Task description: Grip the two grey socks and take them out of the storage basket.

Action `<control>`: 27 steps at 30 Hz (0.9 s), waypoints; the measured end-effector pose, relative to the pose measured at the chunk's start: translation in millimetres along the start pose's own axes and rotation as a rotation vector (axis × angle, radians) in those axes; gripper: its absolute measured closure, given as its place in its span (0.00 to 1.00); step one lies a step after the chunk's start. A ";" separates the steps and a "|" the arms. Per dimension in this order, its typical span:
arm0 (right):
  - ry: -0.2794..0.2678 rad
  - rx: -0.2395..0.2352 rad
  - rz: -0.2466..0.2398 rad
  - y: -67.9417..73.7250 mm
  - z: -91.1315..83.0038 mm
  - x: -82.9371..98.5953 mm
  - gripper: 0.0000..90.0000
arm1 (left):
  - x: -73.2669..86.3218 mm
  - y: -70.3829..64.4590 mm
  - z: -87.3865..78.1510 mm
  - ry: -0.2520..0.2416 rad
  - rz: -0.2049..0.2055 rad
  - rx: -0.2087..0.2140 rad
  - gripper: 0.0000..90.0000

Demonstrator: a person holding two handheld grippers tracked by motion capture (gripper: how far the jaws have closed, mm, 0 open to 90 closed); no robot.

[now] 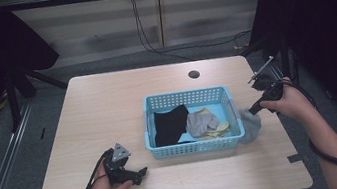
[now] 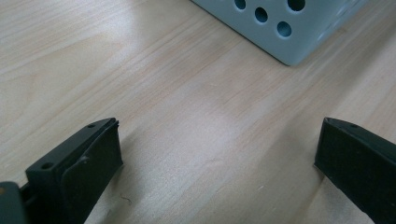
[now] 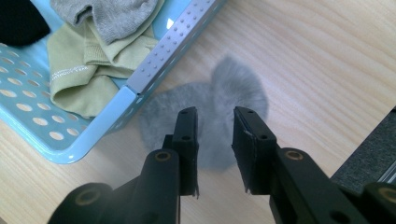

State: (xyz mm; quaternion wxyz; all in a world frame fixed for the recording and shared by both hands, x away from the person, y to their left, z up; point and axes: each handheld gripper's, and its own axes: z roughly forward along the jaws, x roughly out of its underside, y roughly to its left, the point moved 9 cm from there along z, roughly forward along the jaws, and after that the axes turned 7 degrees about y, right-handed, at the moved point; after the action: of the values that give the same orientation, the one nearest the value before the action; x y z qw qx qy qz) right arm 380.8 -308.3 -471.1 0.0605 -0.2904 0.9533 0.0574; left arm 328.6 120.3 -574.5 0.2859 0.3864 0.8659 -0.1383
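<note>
A light blue perforated basket (image 1: 194,147) (image 3: 154,70) stands right of the table's centre. It holds a black garment (image 1: 170,124) (image 3: 18,18), a grey sock (image 1: 200,121) (image 3: 116,18) and pale green socks (image 1: 217,130) (image 3: 79,84). A fluffy grey cloth (image 1: 251,126) (image 3: 243,84) lies on the table against the basket's right front corner. My right gripper (image 1: 252,110) (image 3: 215,112) hovers just over this cloth, jaws a narrow gap apart, cloth visible between them. My left gripper (image 1: 140,173) (image 2: 217,144) rests low on the table left of the basket (image 2: 280,42), wide open and empty.
The wooden table has a round cable hole (image 1: 194,74) behind the basket. Its right edge and grey floor (image 3: 369,158) lie close to my right gripper. Black cables trail from both grippers. Bare tabletop spreads left of and behind the basket.
</note>
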 end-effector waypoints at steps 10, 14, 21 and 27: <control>-0.021 0.009 -0.020 7.0 -14.7 -5.3 0.69 | -0.7 -0.4 0.4 -0.008 -0.008 0.000 0.00; -0.053 -0.006 -0.034 15.8 -20.9 -14.1 0.64 | -0.7 -0.4 0.4 -0.008 -0.008 0.000 0.00; -0.088 -0.022 -0.044 30.3 -21.8 -29.8 0.53 | -0.7 -0.8 0.5 -0.009 -0.012 0.002 0.00; -0.113 -0.047 -0.058 47.5 -12.8 -48.0 0.45 | -0.7 -0.8 0.5 -0.008 -0.012 0.002 0.00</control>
State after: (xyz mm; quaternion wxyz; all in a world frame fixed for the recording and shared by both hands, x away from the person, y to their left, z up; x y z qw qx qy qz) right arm 392.6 -244.8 -447.8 0.1088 -0.3154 0.9380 0.0943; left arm 328.6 119.2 -574.4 0.2882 0.3810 0.8669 -0.1426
